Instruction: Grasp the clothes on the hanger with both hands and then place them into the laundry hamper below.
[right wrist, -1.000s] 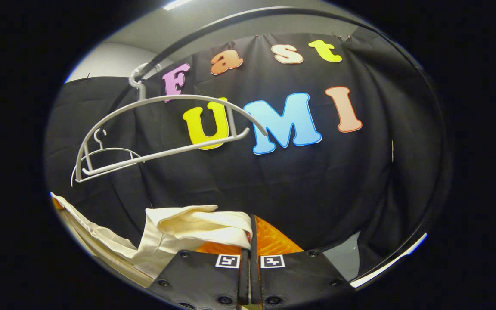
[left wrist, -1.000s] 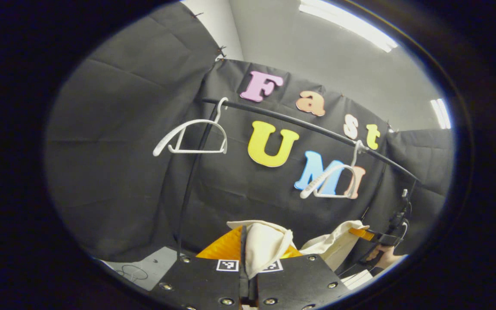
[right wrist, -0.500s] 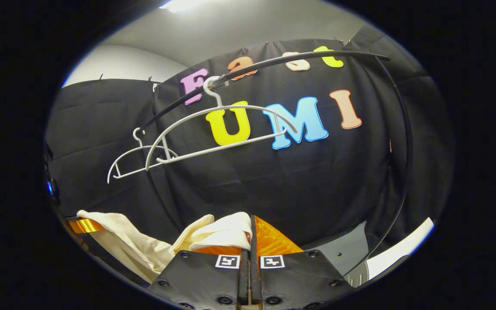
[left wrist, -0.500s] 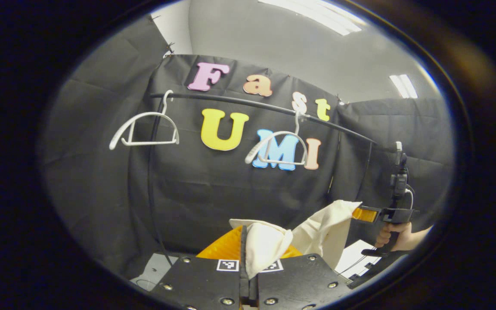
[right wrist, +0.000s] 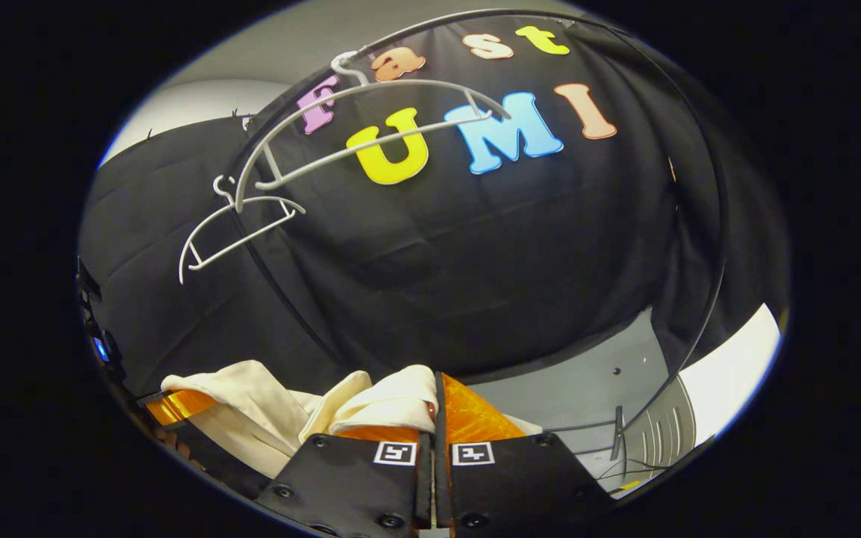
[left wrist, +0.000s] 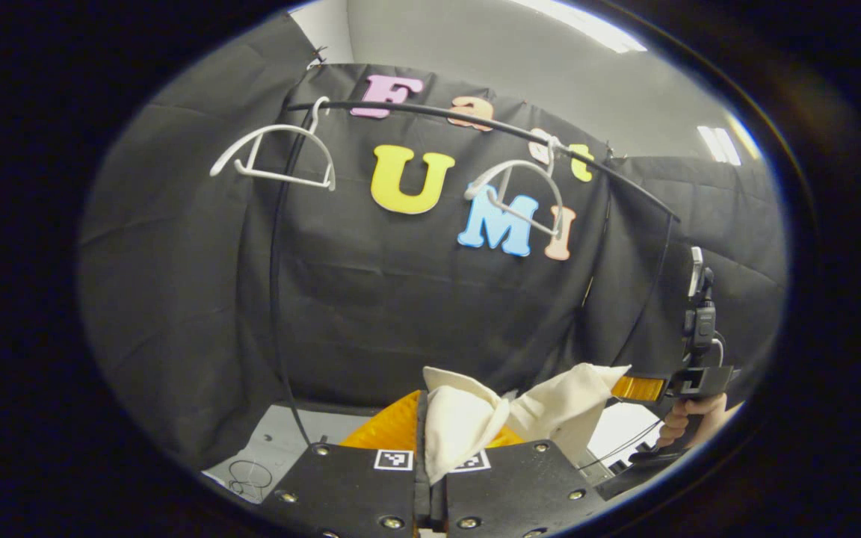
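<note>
Cream garment (left wrist: pixel 468 422) between both claws

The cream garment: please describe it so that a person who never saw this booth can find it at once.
Start from the black rail carrying two bare white hangers. Well below it, the cream garment stretches between the left hand-held gripper and the right hand-held gripper. It is the sole soft, pale cloth here, pinched at both ends.

- left gripper (left wrist: pixel 424 418): black flat plates studded with silver screws, a square black-and-white marker on each plate beside the jaws.
- right gripper (right wrist: pixel 434 407): same black plates, screws and paired markers.
- a hand (left wrist: pixel 688 418) grips the far gripper's black handle, cable trailing below it.
</note>
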The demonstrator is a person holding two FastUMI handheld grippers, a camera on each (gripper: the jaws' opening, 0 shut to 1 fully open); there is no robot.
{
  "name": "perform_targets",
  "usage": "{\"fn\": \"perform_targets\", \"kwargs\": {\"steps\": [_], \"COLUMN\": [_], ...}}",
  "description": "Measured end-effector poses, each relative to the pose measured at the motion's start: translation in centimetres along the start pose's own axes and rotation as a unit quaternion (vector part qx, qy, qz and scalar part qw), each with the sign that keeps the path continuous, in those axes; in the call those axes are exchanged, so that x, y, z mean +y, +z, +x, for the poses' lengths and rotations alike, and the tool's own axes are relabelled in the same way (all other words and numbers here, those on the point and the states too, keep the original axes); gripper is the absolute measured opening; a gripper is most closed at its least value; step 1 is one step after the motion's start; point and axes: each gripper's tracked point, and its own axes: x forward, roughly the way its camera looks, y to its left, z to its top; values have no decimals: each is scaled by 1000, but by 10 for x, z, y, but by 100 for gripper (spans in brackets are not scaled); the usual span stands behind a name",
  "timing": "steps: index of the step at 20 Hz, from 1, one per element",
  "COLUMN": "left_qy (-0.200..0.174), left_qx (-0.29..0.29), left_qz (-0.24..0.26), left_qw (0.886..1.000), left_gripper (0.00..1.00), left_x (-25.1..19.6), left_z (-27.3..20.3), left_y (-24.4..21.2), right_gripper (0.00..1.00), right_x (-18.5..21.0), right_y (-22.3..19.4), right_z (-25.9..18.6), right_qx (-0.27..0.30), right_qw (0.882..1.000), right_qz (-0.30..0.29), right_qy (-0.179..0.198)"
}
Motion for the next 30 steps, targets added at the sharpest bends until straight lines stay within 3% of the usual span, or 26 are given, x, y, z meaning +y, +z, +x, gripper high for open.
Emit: {"fn": "perform_targets", "kwargs": {"steps": [5, 6, 10, 17, 18, 19, 22, 23, 24, 27, 28, 30], "left_qy": [24, 28, 38, 40, 39, 41, 45, 44, 43, 51, 57, 73], "left_qx": [56, 67, 118, 165, 171, 173, 171, 171, 170, 175, 178, 176], "left_qz": [7, 7, 16, 19, 23, 27, 25, 21, 20, 27, 30, 32], "left_qw": [998, 997, 992, 985, 984, 984, 984, 984, 984, 983, 982, 981], "left_gripper": [2, 2, 3, 3, 4, 3, 5, 2, 21, 78, 96, 96], "left_x": [25, 32, 44, 51, 51, 52, 51, 49, 48, 51, 53, 54], "left_z": [18, 23, 34, 44, 46, 47, 51, 51, 50, 45, 40, 22], "left_y": [-78, -90, -145, -195, -200, -204, -199, -199, -196, -203, -205, -203], "right_gripper": [4, 0, 3, 5, 2, 7, 9, 19, 58, 99, 98, 98], "right_x": [-24, -27, -32, -39, -40, -42, -46, -49, -48, -46, -48, -55], "right_y": [-63, -76, -127, -162, -164, -165, -164, -165, -167, -162, -158, -146], "right_z": [34, 37, 41, 51, 53, 57, 60, 57, 53, 37, 33, 21], "right_qx": [61, 73, 122, 155, 160, 163, 174, 178, 181, 180, 176, 164], "right_qw": [997, 996, 991, 985, 984, 984, 982, 981, 981, 982, 983, 984], "right_qz": [13, 8, 16, 2, -1, -3, -12, -16, -18, -27, -33, -42], "right_qy": [-38, -42, -53, -75, -75, -75, -71, -72, -65, -51, -48, -46]}}
